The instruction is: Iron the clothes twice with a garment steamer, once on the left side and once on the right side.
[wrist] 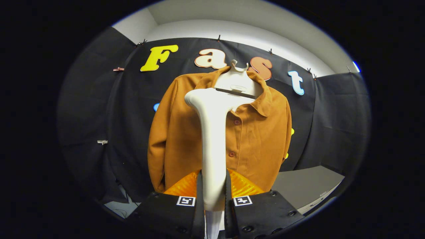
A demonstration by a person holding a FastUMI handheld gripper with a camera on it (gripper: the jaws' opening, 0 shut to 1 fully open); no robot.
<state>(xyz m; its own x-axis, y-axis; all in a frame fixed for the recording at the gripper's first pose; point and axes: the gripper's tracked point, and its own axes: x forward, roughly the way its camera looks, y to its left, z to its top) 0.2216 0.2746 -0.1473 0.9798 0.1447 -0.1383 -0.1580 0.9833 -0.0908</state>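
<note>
The claw [212, 196] is clamped on the handle of a white garment steamer [212, 139], one finger pressing each side of the handle. The steamer stands upright between the fingers and rises toward twelve o'clock. Its head bends over toward one o'clock and lies against the chest of an orange-brown jacket [255, 139], just under the collar.

The jacket hangs on a white hanger [237, 83] in front of the black cloth wall [99, 109]. Its collar is spread open, and the hanger's hook pokes up at twelve o'clock above it. A row of buttons [236, 122] runs down the front, just to the three o'clock side of the steamer's handle. One sleeve hangs straight down at nine o'clock from the handle, and the other falls at three o'clock.

A grey desk [308, 186] sits low at about four o'clock from the claw, beyond the jacket's hem. Small clips [102, 142] pin the cloth wall out at nine o'clock and along its top edge.
</note>
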